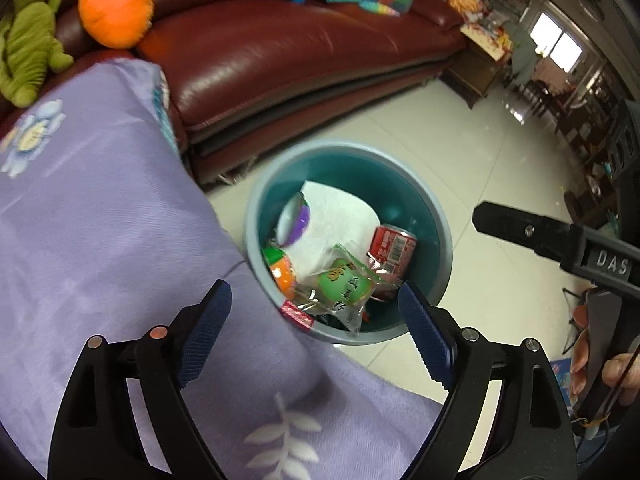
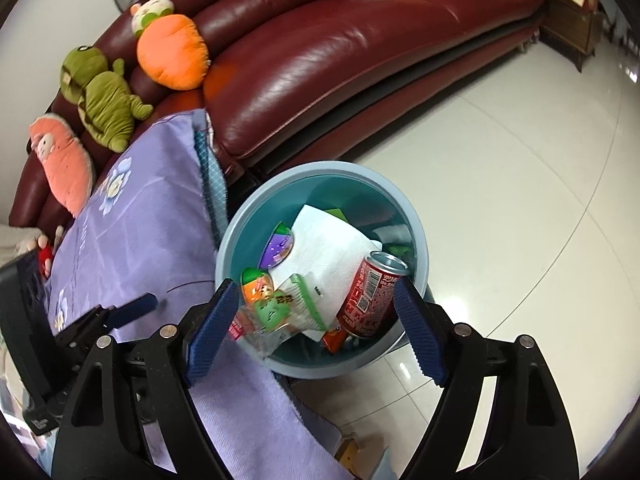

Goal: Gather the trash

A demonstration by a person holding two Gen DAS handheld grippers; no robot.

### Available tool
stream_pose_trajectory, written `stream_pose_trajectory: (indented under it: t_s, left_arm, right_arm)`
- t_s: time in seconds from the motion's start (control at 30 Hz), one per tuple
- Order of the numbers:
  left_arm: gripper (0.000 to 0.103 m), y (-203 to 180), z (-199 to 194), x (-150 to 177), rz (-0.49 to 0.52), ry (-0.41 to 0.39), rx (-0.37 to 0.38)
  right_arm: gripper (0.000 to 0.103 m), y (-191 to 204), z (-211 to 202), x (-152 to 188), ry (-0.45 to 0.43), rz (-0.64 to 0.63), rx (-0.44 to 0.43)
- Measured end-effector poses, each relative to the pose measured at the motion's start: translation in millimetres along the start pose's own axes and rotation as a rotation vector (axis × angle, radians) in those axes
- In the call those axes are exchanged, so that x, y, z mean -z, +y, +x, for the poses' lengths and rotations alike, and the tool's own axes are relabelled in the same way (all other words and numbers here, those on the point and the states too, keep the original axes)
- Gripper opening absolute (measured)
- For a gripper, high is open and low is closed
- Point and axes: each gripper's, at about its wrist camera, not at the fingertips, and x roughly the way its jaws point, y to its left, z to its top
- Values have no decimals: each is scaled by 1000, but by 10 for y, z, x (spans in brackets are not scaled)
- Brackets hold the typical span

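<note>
A: Why are both grippers hanging over the bin (image 2: 320, 172) with nothing in them?

B: My guess is that a drop has just been made, or they are checking the load. The left gripper (image 1: 316, 312) has its blue pads wide apart and empty, above the edge of the purple cloth (image 1: 100, 200). The right gripper (image 2: 316, 312) is spread wide too, gripping nothing, right over the bin's near rim.

A: And the bin sits where?

B: On the pale tiled floor (image 2: 520, 200), pressed against the cloth-covered surface and just in front of the red leather sofa (image 2: 340, 60). Probably placed there so trash can go from the cloth straight over the edge.

A: What's inside it?

B: A red soda can (image 2: 370, 300) leaning against the right wall, a white paper towel (image 2: 328, 248) across the middle, a clear snack wrapper (image 1: 340, 288) with a green print at the near side, a purple-and-white lid or cup (image 2: 278, 246), and an orange-and-green packet (image 2: 256, 284). A red wrapper edge (image 1: 296, 314) pokes out at the rim by the cloth.

A: Anything left on the cloth?

B: No trash that I can see in either view. The plush toys (image 2: 108, 104) on the sofa don't look like trash.
</note>
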Motion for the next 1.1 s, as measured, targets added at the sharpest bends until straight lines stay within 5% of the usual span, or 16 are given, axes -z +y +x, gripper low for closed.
stream_pose_trajectory:
  t_s: [0.73, 1.1]
  left_arm:
    - [99, 198, -1258, 559, -82, -162, -81]
    - [99, 203, -1460, 849, -121, -173, -163]
  right_arm:
    - [76, 693, -885, 705, -104, -218, 55]
    - [82, 926, -1130, 1017, -141, -319, 133]
